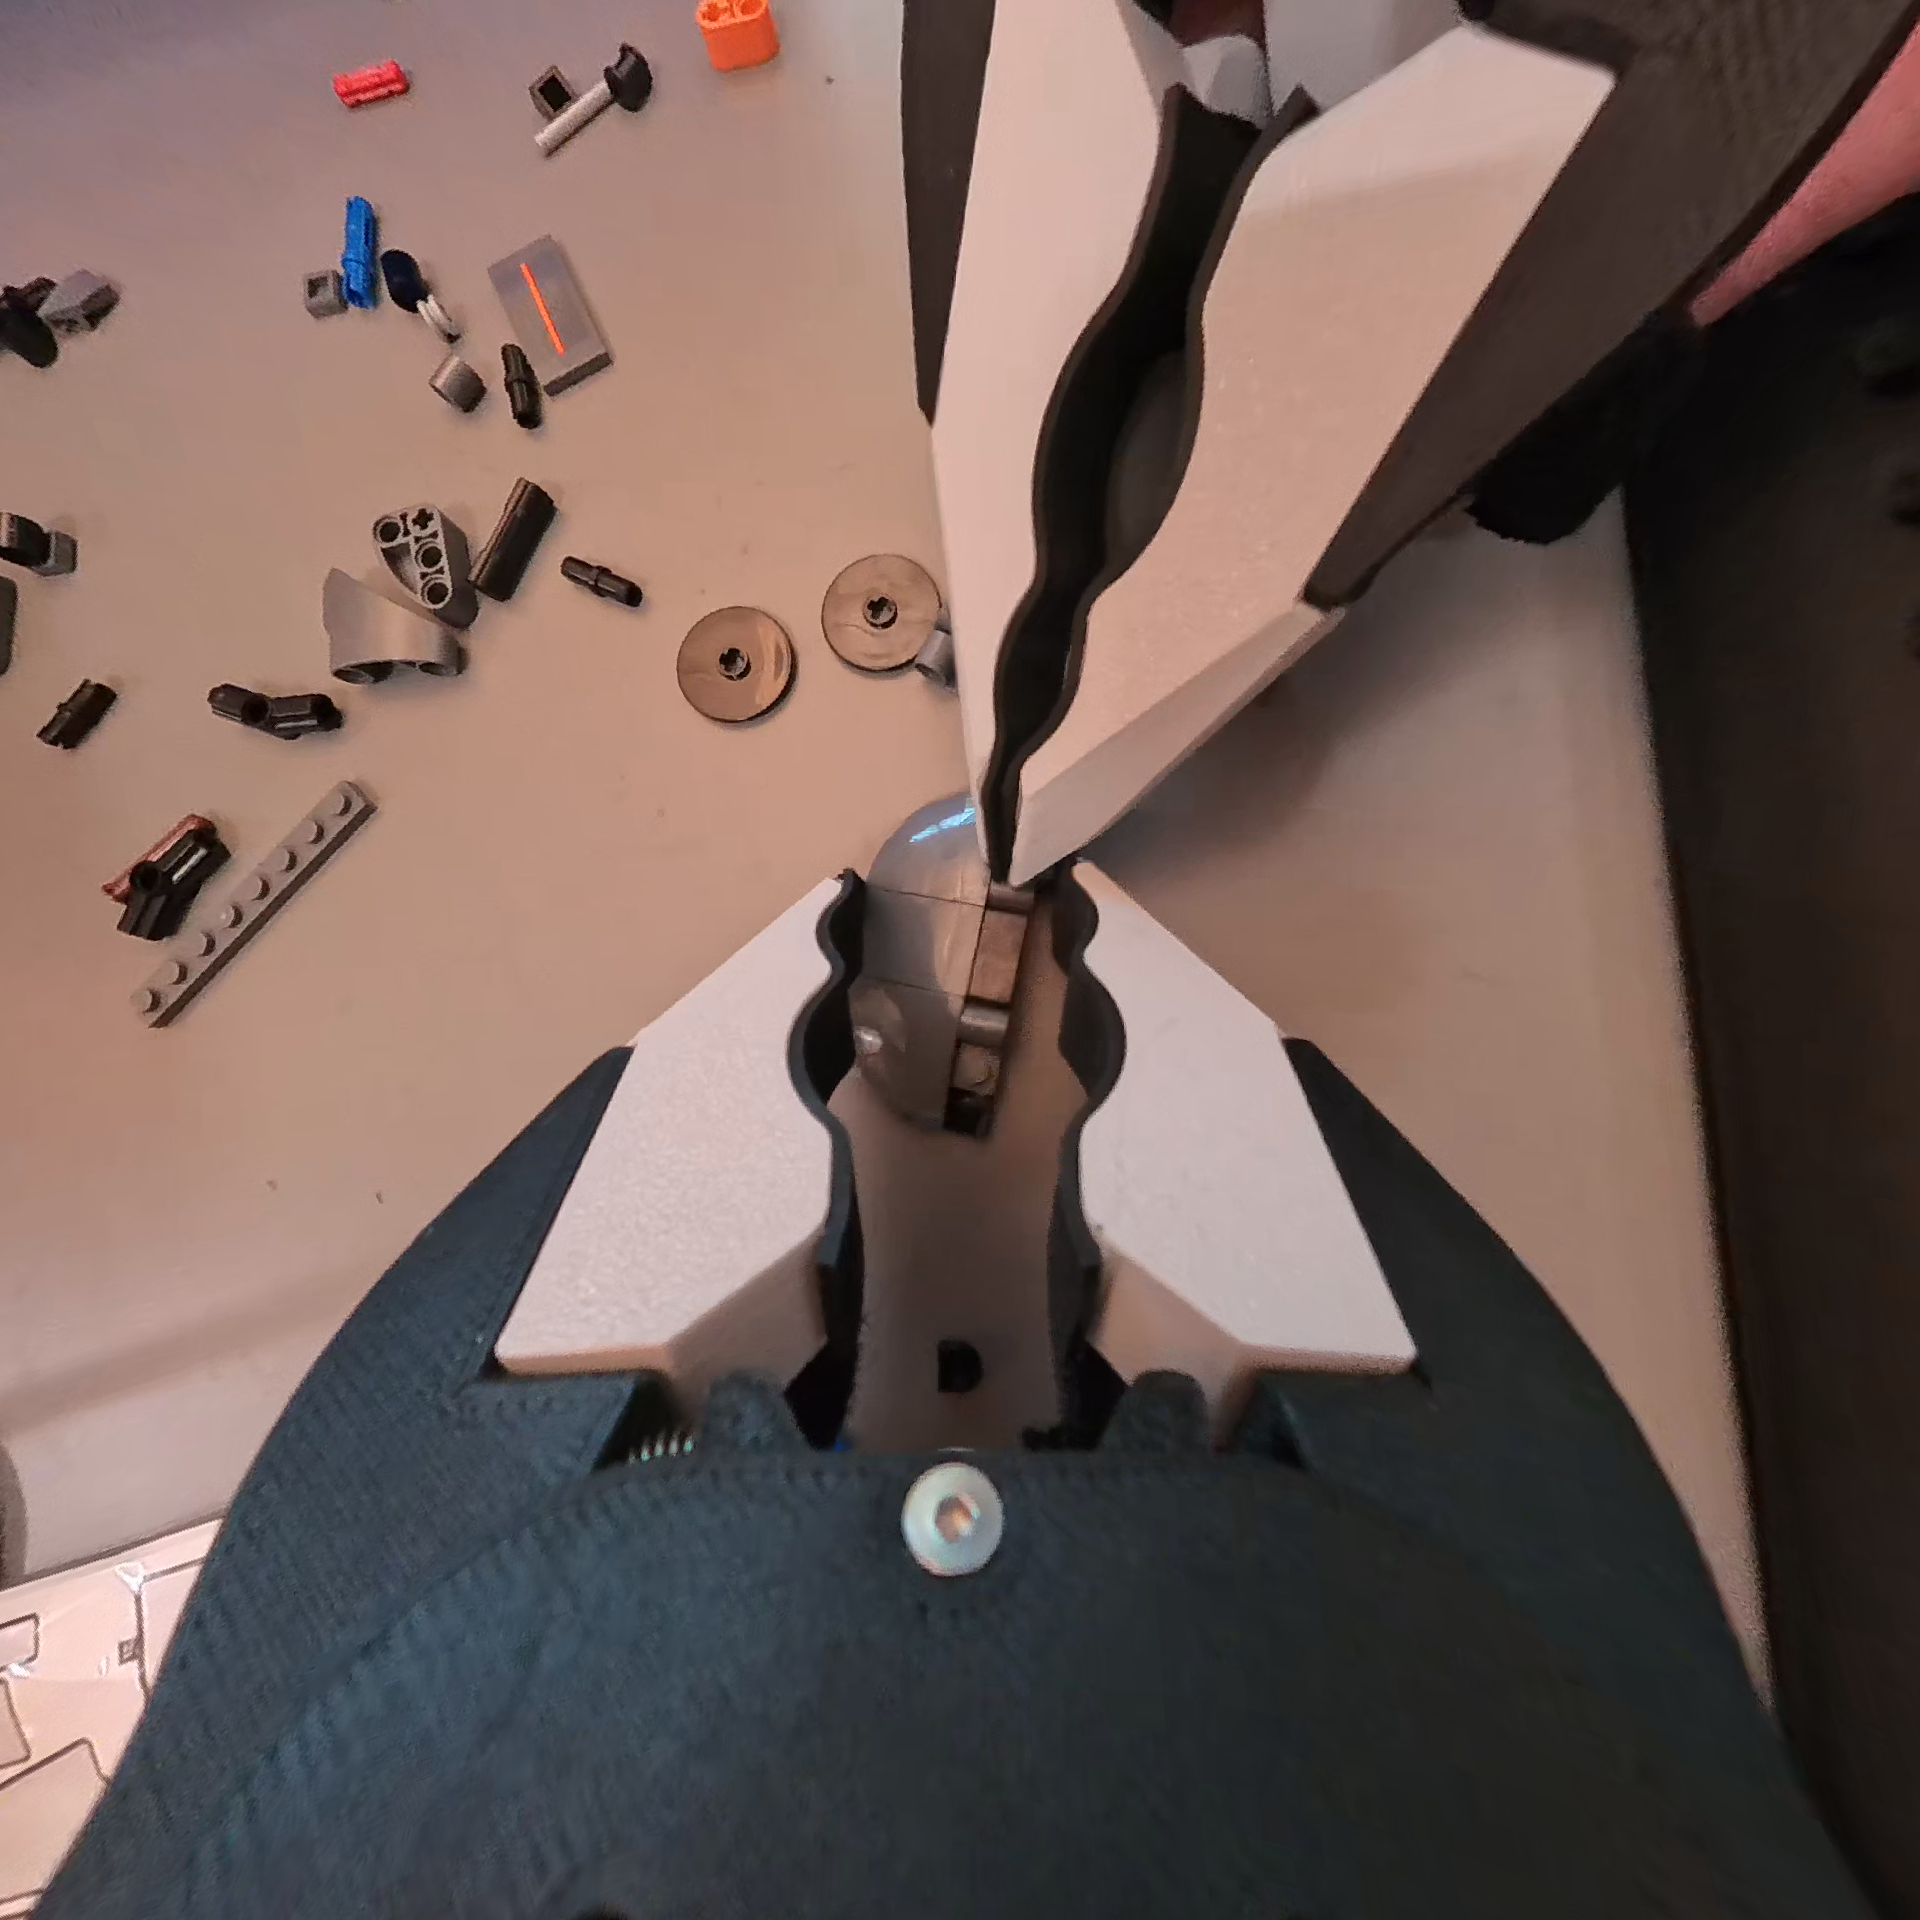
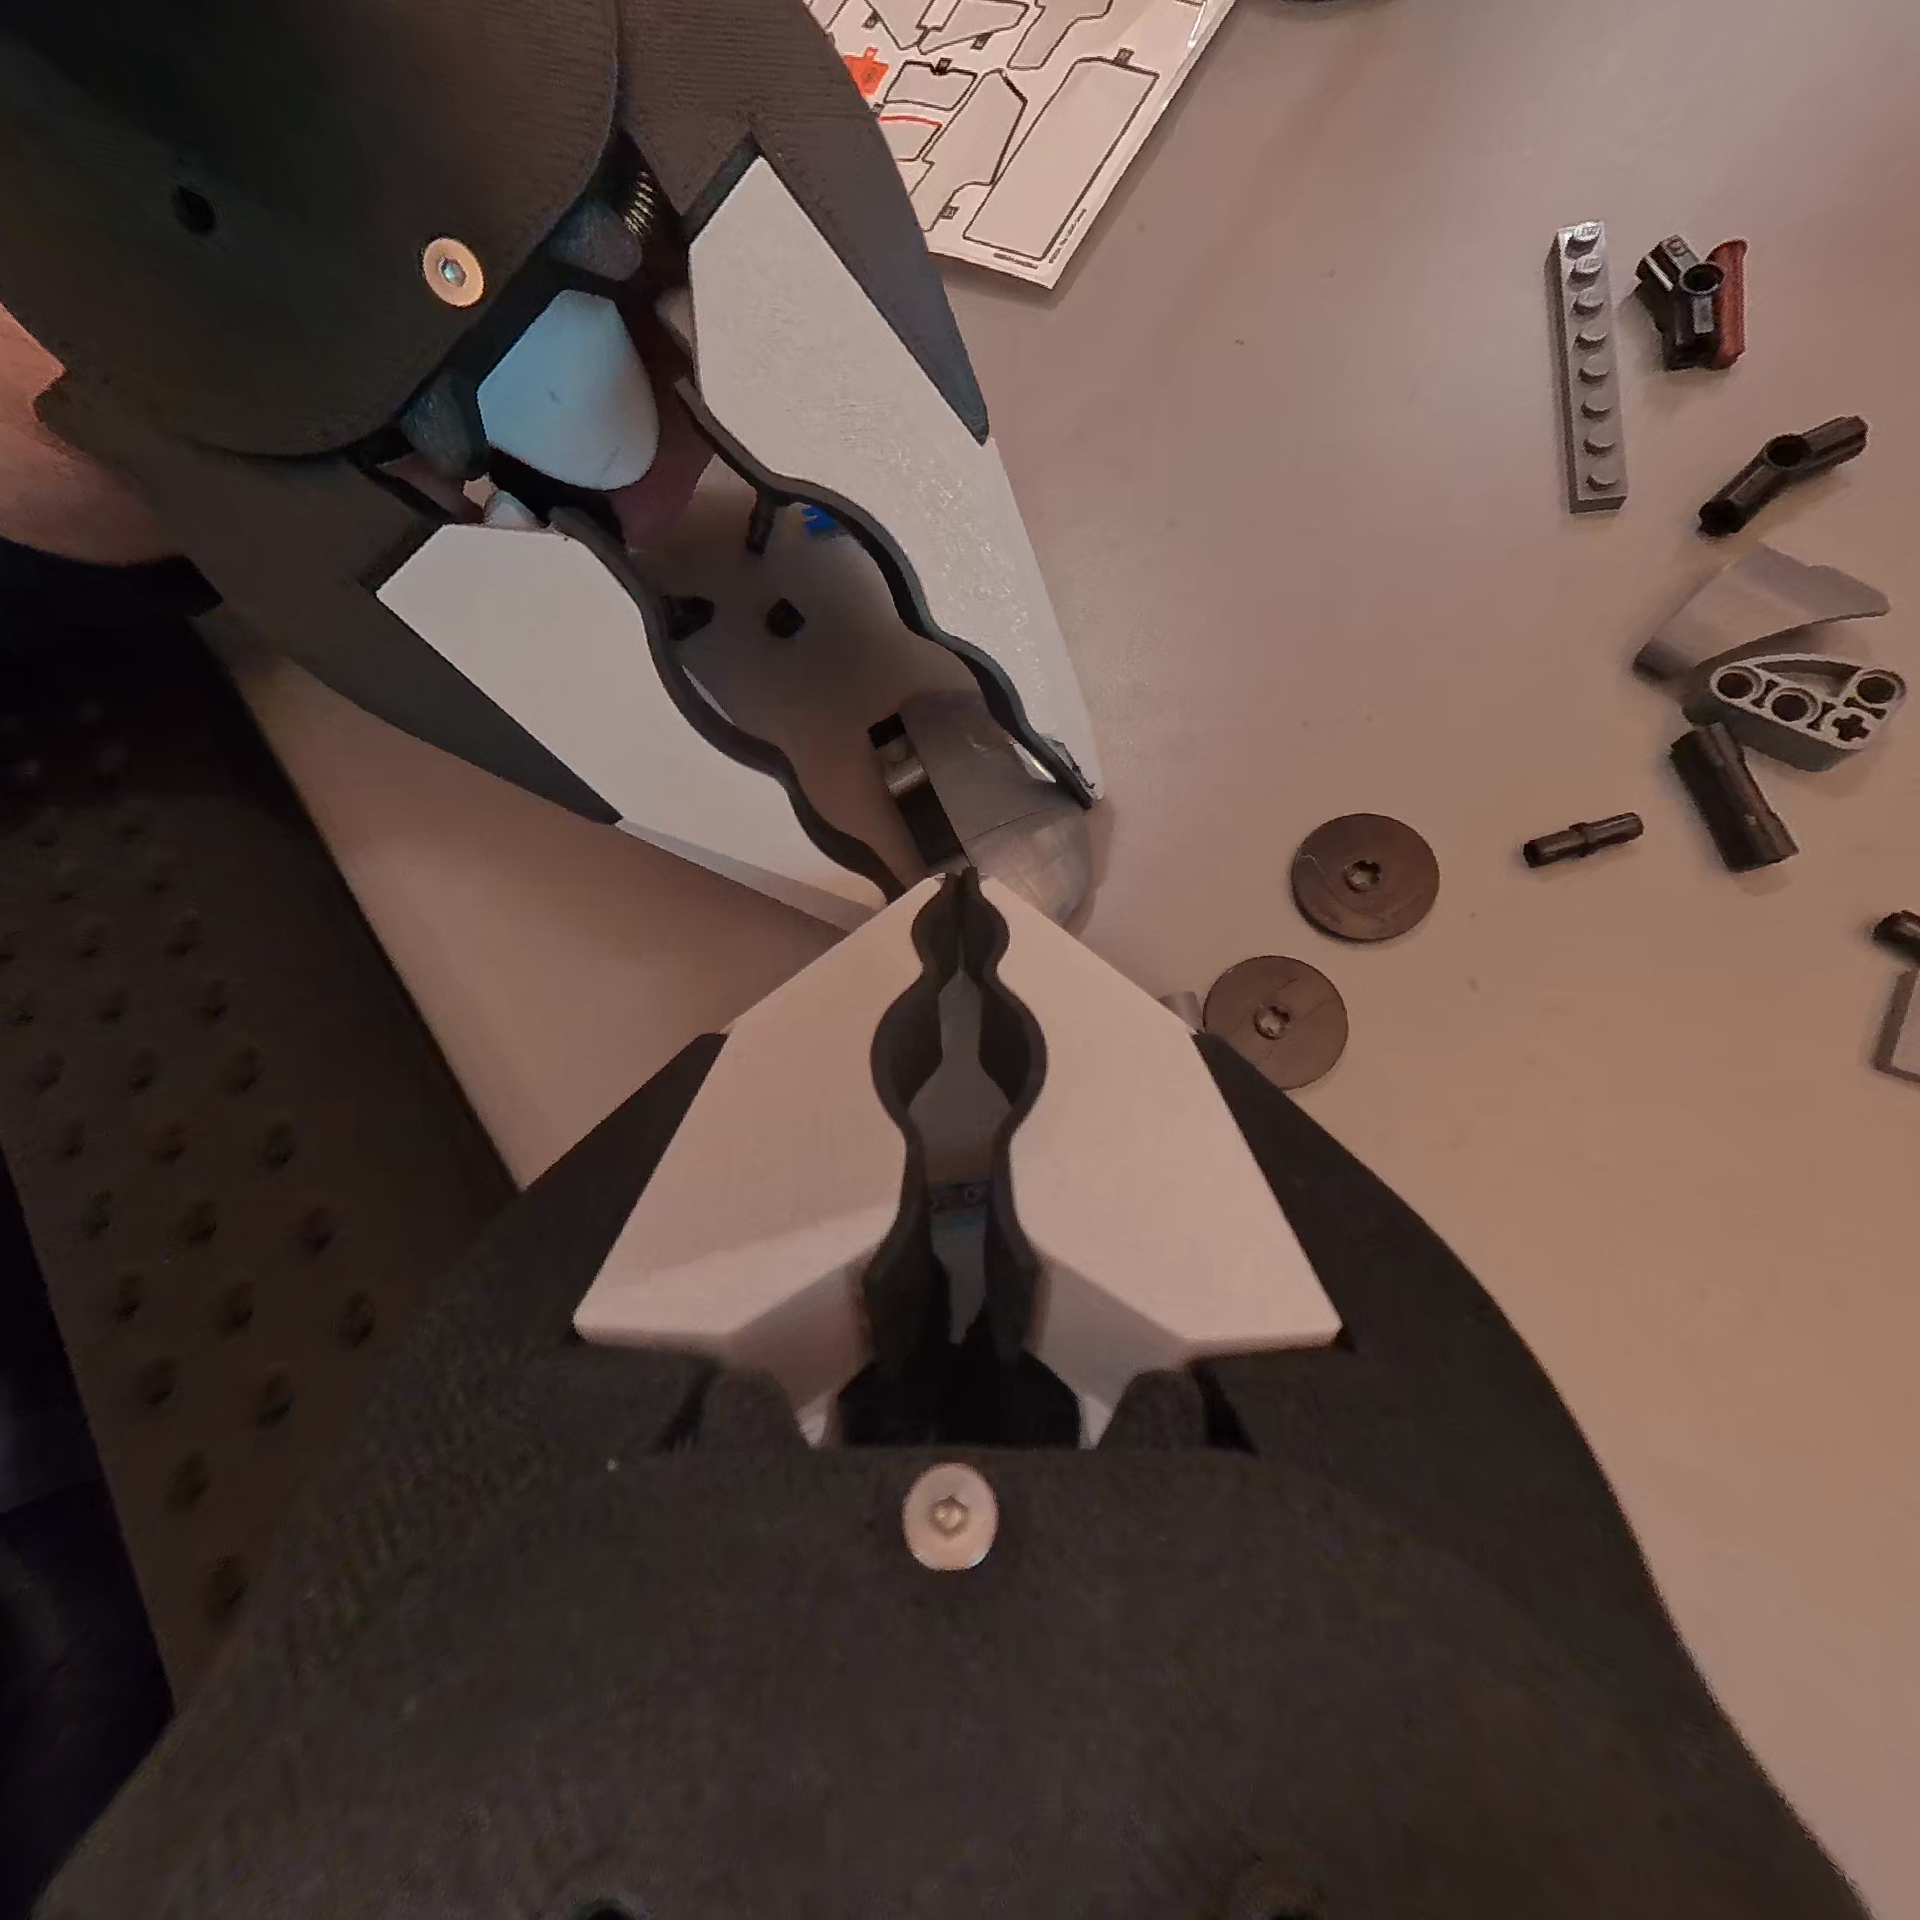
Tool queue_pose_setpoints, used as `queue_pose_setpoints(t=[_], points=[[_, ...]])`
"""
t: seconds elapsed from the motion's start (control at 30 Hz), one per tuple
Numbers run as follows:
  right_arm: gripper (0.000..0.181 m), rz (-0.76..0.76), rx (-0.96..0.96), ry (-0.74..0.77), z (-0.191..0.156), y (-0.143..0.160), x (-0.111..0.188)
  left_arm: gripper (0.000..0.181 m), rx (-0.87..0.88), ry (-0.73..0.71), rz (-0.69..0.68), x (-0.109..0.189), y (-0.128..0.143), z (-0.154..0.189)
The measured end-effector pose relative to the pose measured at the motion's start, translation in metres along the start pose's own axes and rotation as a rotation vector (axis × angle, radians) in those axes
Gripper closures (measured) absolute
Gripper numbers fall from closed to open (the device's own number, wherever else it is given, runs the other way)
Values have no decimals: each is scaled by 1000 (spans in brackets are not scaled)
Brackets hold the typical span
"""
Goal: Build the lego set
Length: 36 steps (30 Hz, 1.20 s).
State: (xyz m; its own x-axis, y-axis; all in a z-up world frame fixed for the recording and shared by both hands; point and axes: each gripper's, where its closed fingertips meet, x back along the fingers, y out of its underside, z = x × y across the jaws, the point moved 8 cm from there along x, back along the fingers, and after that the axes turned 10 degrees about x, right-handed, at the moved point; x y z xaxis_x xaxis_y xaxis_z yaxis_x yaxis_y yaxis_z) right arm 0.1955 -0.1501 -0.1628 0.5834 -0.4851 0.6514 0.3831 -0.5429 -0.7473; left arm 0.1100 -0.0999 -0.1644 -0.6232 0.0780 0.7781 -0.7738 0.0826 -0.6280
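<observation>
Grey lego assembly (image 1: 920,977) lengthwise between left gripper's (image 1: 951,904) clasping fingers, dome forward; right gripper's (image 2: 961,883) fingers pinched together.

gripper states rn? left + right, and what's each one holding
Left gripper: closed on the grey lego assembly.
Right gripper: shut, tips pressed against the dark plate on that assembly; nothing visibly held.

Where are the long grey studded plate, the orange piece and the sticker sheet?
Long grey studded plate (image 1: 255,902): left wrist view, middle studs.
Orange piece (image 1: 738,33): left wrist view, its front face.
Sticker sheet (image 2: 1049,135): right wrist view, printed surface.
</observation>
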Motion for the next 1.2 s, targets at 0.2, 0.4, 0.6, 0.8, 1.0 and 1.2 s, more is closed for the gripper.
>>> queue_pose_setpoints(t=[0.2,0.4,0.6,0.8,1.0,1.2], points=[[181,15,-2,7,2,-2,1,150,-14,23,9,-2,-2,4],[181,54,22,14,0,-4,7,150,-13,40,19,-3,-1,4],[177,31,119,-14,-4,0,12,150,-21,67,17,-1,1,3],[178,11,241,-27,-13,1,13,150,-23,80,18,0,2,3],[178,69,234,-24,-10,4,28,150,-22,87,18,0,2,3],[169,-63,289,-19,-14,14,17,150,-14,96,21,-1,2,3]])
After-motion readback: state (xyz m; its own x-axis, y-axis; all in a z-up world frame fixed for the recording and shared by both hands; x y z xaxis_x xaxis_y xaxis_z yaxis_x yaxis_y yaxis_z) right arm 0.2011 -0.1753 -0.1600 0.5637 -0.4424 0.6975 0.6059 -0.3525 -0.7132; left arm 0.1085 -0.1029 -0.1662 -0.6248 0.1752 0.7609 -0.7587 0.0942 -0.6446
